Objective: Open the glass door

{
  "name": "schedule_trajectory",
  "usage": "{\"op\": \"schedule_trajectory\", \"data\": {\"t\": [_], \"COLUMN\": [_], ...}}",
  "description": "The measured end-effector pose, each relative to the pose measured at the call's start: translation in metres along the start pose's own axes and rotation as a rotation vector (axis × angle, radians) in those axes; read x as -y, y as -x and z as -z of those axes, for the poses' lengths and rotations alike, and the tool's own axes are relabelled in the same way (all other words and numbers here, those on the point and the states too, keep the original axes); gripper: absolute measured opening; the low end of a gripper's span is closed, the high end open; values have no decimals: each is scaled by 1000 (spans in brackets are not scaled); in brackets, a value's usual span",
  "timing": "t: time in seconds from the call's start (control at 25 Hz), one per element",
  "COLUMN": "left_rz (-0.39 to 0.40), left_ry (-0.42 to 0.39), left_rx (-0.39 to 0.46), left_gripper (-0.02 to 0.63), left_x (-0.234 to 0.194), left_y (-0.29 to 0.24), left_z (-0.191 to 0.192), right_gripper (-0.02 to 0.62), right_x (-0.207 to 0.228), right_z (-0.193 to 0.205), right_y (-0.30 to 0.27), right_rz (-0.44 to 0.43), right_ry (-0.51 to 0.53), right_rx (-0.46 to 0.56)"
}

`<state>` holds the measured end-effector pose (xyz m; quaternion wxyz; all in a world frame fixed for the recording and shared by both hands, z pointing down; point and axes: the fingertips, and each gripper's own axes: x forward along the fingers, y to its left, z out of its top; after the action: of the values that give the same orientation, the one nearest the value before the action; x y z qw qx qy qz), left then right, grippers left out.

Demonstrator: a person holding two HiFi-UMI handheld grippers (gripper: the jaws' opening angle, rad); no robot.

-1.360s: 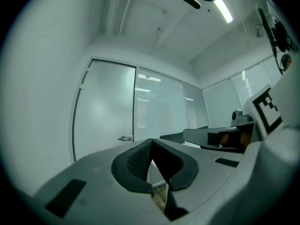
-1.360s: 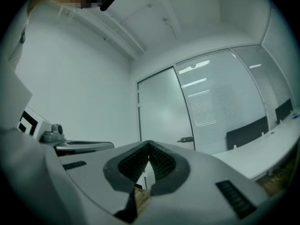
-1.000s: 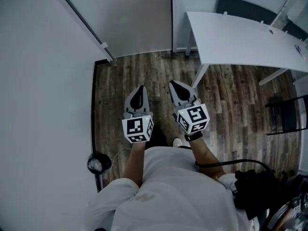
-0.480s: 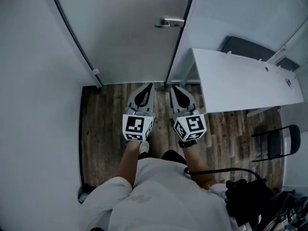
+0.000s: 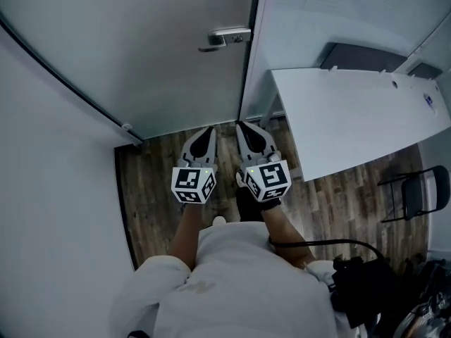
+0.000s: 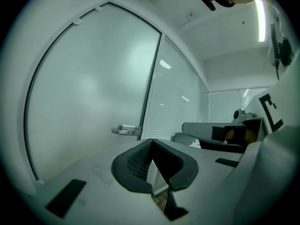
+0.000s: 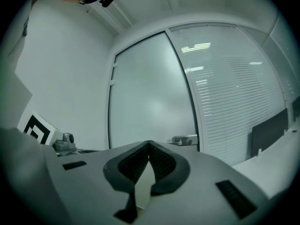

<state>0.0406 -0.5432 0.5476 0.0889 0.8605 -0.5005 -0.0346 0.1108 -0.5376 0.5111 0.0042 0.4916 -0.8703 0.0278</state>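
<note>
Straight ahead of the person stands the frosted glass door (image 5: 141, 48), closed, with its metal lever handle (image 5: 227, 36) near the right edge. The head view takes in the wood floor (image 5: 158, 182), a white table (image 5: 352, 118) and a dark chair (image 5: 417, 192) off to the right. The gripper views show instead slatted blinds (image 7: 234, 93) beside the door. The left gripper (image 5: 209, 129) and right gripper (image 5: 239, 125) point at the door side by side, jaws pressed together on nothing, short of the handle. The only print I can make out is the square markers on their cubes.
</note>
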Motion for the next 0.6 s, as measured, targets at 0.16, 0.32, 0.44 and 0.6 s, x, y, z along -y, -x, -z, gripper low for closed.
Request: {"op": "schedule_trajectory", "data": {"t": [0.16, 0.32, 0.44, 0.6], "left_rz": [8, 32, -11, -119], "left_ry": [-83, -161, -198, -232], "left_rx": [-32, -19, -24, -119], "left_gripper": [-11, -11, -11, -11], "left_x": [5, -7, -30, -73], "left_y": [-71, -135, -174, -216], "left_z": [-13, -29, -30, -3], "right_gripper": [2, 2, 2, 2], "right_x": [74, 111, 132, 152], "right_z": [-18, -42, -33, -5], "right_y": [-36, -85, -117, -142], "right_rz": [35, 28, 2, -56], "right_ry": [-66, -52, -42, -67], "right_rx": [31, 119, 99, 16]}}
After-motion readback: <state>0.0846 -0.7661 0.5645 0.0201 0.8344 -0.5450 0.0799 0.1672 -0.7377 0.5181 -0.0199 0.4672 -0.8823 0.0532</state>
